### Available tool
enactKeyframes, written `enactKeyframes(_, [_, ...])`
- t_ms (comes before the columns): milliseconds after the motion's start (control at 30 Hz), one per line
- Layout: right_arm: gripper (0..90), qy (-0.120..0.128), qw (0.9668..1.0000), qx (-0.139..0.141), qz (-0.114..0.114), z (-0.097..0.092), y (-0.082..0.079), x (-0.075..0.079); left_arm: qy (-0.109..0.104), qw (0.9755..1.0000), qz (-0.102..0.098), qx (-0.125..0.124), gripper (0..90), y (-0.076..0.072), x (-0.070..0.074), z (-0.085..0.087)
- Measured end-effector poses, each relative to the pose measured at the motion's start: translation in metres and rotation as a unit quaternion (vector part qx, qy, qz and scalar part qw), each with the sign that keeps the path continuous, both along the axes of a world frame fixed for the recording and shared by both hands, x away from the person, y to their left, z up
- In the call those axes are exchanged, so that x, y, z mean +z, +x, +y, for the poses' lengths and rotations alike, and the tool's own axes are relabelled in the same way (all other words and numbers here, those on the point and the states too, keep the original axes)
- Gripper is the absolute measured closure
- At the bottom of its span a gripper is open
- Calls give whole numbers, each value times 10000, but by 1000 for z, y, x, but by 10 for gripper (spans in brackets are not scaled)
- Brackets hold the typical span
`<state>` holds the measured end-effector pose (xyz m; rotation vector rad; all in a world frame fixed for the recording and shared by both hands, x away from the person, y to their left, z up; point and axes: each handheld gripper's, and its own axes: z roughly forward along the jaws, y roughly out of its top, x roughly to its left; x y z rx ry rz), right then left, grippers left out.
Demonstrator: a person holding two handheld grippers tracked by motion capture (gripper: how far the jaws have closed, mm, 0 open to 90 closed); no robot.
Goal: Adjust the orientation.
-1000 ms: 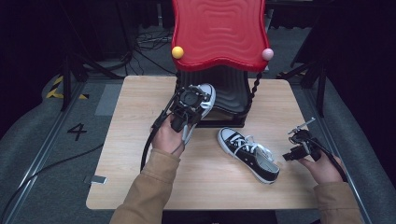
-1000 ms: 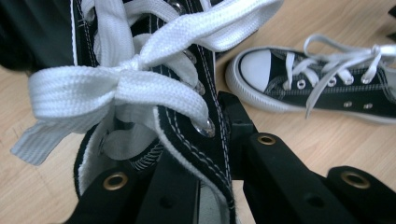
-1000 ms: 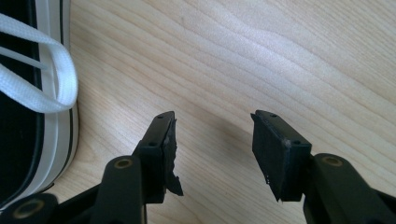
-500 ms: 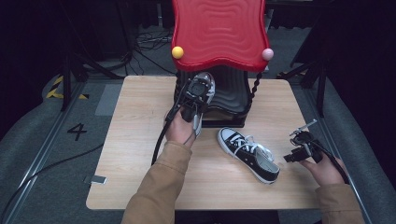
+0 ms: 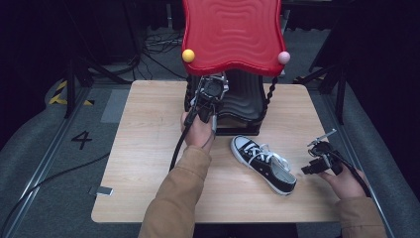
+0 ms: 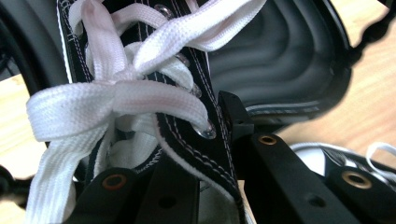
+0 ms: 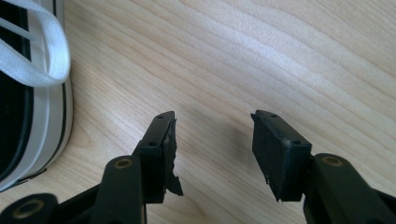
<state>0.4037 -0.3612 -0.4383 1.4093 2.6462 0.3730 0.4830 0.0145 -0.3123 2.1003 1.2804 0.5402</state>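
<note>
Jaws of the left gripper (image 5: pixel 212 94) are clamped on the black canvas side of a laced sneaker (image 6: pixel 196 135) at the black lower tray (image 5: pixel 242 106) under the red shelf (image 5: pixel 232 34), while right of it the second sneaker (image 5: pixel 265 163) lies on the table (image 5: pixel 143 148) and, further right, the right gripper (image 7: pixel 212 140) rests with jaws apart over bare wood.

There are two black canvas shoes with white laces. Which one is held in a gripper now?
The black canvas shoe at the black lower shelf, under the red top: the left gripper clamps its laced side. The other black shoe lies free on the wooden table.
</note>
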Motion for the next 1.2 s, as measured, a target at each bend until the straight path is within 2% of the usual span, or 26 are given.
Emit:
enactKeyframes(133, [495,-4,10000,-30,15,-3,-2,-2,96,9999,-89,93,855,8,-5,-3])
enactKeyframes(200, [494,-2,10000,-50,22,-4,-3,-3,53,9999,-76,102,855,12,-6,-5])
enactKeyframes(267, [493,-21,10000,-50,48,-5,-4,-5,115,9999,-72,100,850,14,-6,-10])
enactKeyframes(367, [490,-31,10000,-55,56,-5,-4,-5,288,9995,22,85,836,18,-8,-16])
enactKeyframes(433, [484,-27,10000,-63,50,-6,-6,-5,277,9995,144,70,823,21,-10,-17])
enactKeyframes(467, [482,-15,10000,-65,42,-6,-6,-5,268,9994,231,53,818,22,-11,-17])
enactKeyframes(500, [478,-9,10000,-88,22,-7,-7,-4,165,9994,302,-92,794,23,-12,-16])
enactKeyframes(533, [477,-7,9999,-101,20,-7,-7,-4,63,9991,395,-128,760,23,-12,-16])
enactKeyframes(633, [472,-1,9999,-114,20,-7,-7,-4,-80,9978,575,-318,639,20,-8,-14])
enactKeyframes(700, [471,-1,10000,-99,15,-6,-7,-4,-98,9970,663,-377,633,17,-6,-12])
enactKeyframes(767, [470,-10,10000,-74,9,-4,-6,-3,-223,9963,722,-401,622,10,-3,-8])
enactKeyframes(800, [469,-13,10000,-56,5,-3,-6,-3,-222,9964,638,-515,618,7,-1,-5])
enactKeyframes(867, [468,-7,10000,-58,4,-2,-5,-3,-196,9961,595,-620,611,-2,5,0])
enactKeyframes(967, [468,-33,10000,-20,29,3,-4,-3,-308,9951,576,-740,612,-16,14,8])
enactKeyframes(1033, [468,-40,10000,19,28,5,-2,-3,-421,9936,632,-838,635,-25,18,13])
enactKeyframes(1100, [468,-44,10000,39,39,8,-1,-3,-436,9918,699,-979,661,-33,21,19])
enactKeyframes(1167, [468,-50,10000,75,17,10,0,-3,-562,9879,792,-1212,678,-42,24,24])
enactKeyframes(1200, [467,-55,10000,74,8,10,0,-3,-694,9843,874,-1368,696,-46,24,28])
